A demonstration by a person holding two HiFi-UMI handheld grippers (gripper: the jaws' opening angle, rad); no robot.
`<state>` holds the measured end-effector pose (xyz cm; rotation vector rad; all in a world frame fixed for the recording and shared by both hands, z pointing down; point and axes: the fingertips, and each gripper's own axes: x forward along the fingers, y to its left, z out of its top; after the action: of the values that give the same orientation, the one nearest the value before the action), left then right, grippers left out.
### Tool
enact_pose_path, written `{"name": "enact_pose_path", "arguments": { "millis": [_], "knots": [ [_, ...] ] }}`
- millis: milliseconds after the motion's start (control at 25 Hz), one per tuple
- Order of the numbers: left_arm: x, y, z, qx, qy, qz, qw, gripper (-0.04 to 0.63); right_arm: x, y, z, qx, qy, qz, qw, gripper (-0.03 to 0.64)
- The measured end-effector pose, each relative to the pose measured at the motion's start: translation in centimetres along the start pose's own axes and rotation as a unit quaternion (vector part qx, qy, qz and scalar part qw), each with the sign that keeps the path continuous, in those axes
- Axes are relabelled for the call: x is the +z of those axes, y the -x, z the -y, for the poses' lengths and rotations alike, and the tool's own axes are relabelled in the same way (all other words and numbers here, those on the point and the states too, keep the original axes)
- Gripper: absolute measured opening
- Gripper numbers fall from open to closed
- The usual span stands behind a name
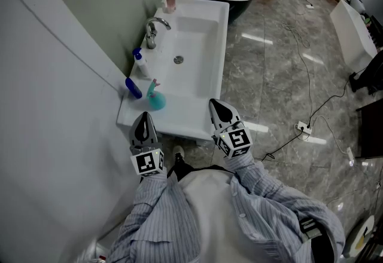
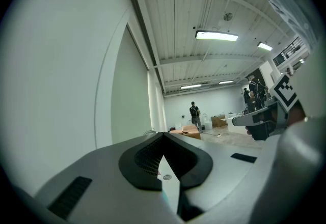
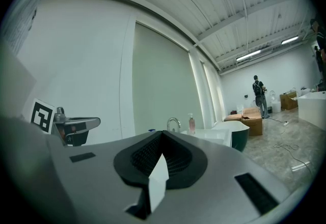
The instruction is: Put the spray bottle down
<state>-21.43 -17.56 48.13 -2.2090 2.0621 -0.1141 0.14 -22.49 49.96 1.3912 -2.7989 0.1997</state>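
Two grippers held level before the sink [image 1: 206, 28]; bottle print too small to read. Left gripper [image 1: 145, 118] jaws clenched tip to tip, grasping nothing; right gripper [image 1: 216, 105] likewise clenched and empty. Teal spray bottle [image 1: 155, 98] upright on the sink's near-left corner, apart from both, seen overhead only. Faucet [image 3: 173, 122] and pink bottle [image 3: 191, 124] visible from the right gripper view, not the left.

No text, label, brand, number or sign legible in any view.
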Motion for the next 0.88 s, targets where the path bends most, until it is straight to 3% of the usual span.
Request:
{"name": "enact_pose_path", "arguments": {
  "millis": [880],
  "knots": [
    [0.28,0.02,-0.13,-0.001,-0.001,0.002,1.0000,0.000,0.41,-0.05,-0.44,0.003,0.008,0.003,1.000,0.014]
  ]
}}
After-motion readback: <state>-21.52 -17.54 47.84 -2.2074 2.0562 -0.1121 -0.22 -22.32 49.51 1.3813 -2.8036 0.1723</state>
